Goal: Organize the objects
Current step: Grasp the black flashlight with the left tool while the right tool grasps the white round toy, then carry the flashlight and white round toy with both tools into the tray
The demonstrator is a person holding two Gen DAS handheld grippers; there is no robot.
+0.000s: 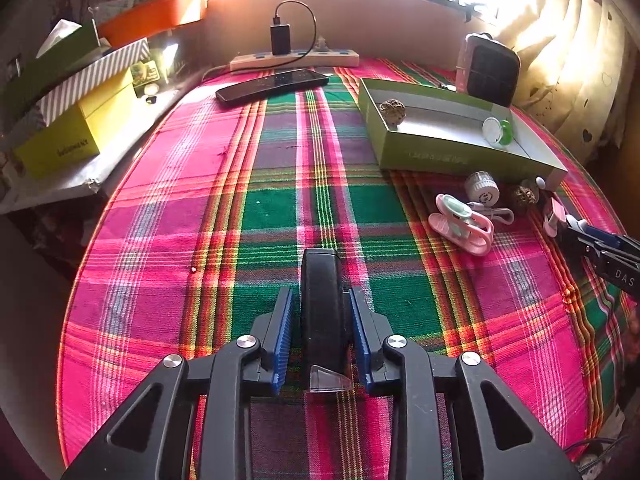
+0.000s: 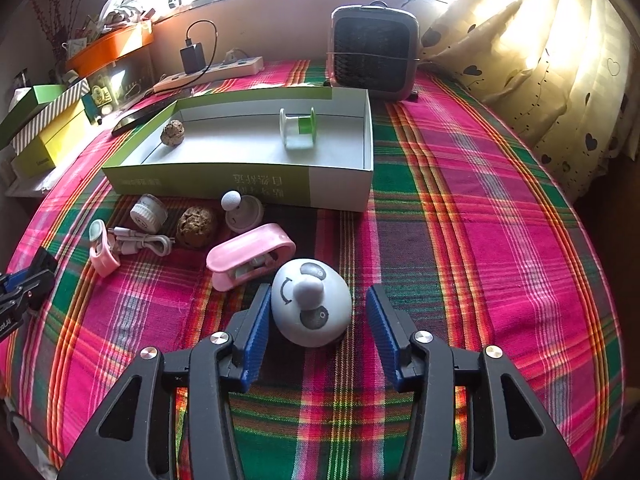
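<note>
My left gripper (image 1: 322,300) is shut on a black flat object (image 1: 324,304), held on edge above the plaid cloth. My right gripper (image 2: 316,300) is open around a white panda-faced dome (image 2: 312,304) that rests on the cloth; the left pad touches it, the right pad is apart. An open green box (image 2: 340,184) holds a walnut (image 2: 173,132) and a green spool (image 2: 297,126); it also shows in the left wrist view (image 1: 452,160). In front of the box lie a pink holder (image 2: 250,256), a walnut (image 2: 197,226), a white cap (image 2: 147,212), a cable (image 2: 140,240) and a small pink clip (image 2: 102,252).
A small heater (image 2: 374,52) stands behind the box. A power strip (image 1: 294,58) with a charger and a black phone (image 1: 272,85) lie at the far side. Stacked boxes (image 1: 76,120) and an orange tray (image 1: 156,16) fill the left shelf. A curtain (image 2: 540,60) hangs at the right.
</note>
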